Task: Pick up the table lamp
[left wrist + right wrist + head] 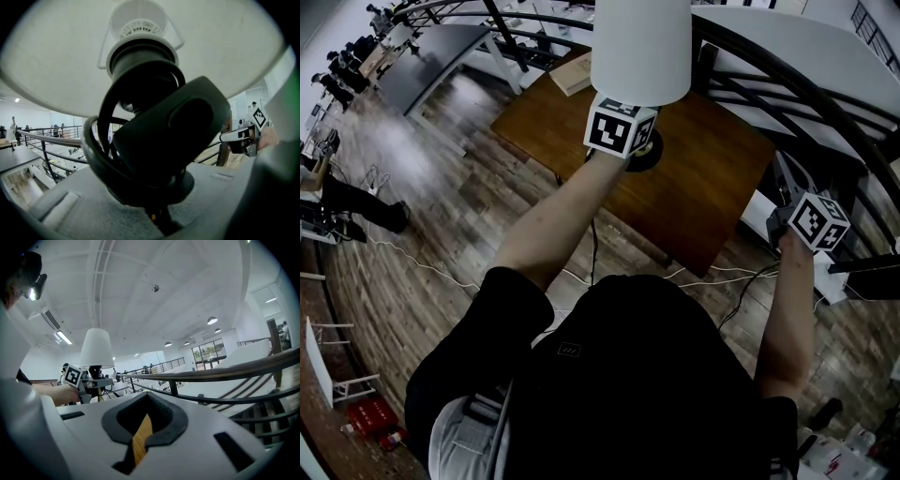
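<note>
The table lamp has a white shade [639,47] that fills the top middle of the head view, with its black round base [651,155] over the brown table [712,187]. My left gripper [639,142] reaches to the lamp just under the shade. In the left gripper view the black socket and looped cord [154,136] sit right above the closed jaws of the left gripper [154,208], shut on the lamp's stem. The right gripper view shows the lamp [96,348] and the left gripper [93,383] from the side. My right gripper [787,217] hangs off the table's right, shut and holding nothing.
A dark curved railing [806,84] runs behind and to the right of the table. A flat box [574,73] lies at the table's far corner. Cables [703,274] trail on the wooden floor [422,206] below. A grey table [441,52] stands far left.
</note>
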